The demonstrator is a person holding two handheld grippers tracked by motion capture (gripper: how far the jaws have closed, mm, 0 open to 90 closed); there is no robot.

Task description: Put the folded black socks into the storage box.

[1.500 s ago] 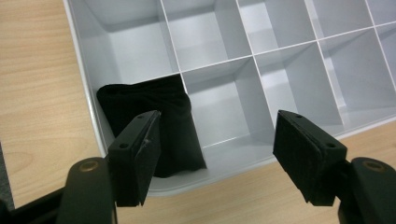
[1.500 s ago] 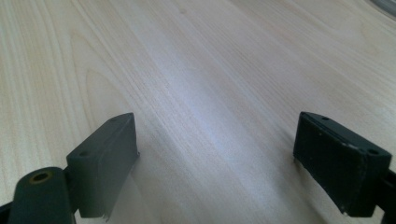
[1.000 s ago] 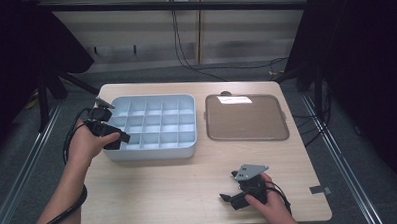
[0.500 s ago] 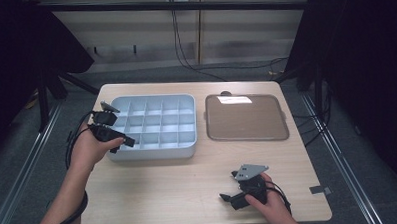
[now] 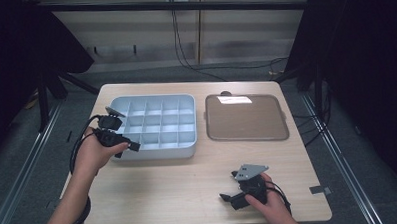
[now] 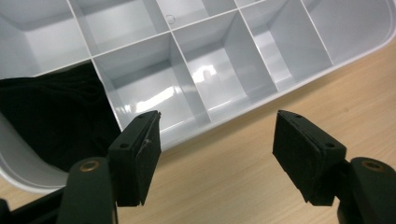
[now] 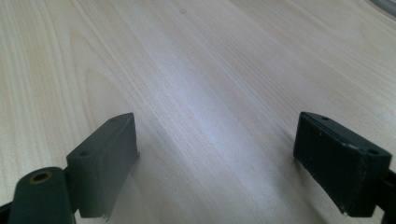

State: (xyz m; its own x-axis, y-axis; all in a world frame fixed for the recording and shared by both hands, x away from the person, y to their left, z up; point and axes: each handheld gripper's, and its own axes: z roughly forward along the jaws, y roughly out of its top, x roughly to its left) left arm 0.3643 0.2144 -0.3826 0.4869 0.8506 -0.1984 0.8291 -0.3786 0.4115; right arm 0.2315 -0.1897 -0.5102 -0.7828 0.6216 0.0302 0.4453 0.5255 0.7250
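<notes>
Wood makes up the pale wooden table (image 5: 189, 192) in the high view. On it sits a light blue plastic box with many small square cups (image 5: 159, 126). Just beside it lies a flat brown tray with a grey rim (image 5: 246, 118). No writing can be read on them.

The left gripper (image 5: 127, 144) hovers at the box's near left corner. The right gripper (image 5: 228, 197) rests near the table's front edge, well apart from the box.

From the left gripper view, its jaws stand spread with nothing between them, over the box's near wall (image 6: 243, 112).

From the right gripper view, its jaws stand wide over bare wood (image 7: 210, 93).

We see a bright table (image 5: 189, 192) under top light, dark surroundings, glare on the brown tray (image 5: 234, 99).
</notes>
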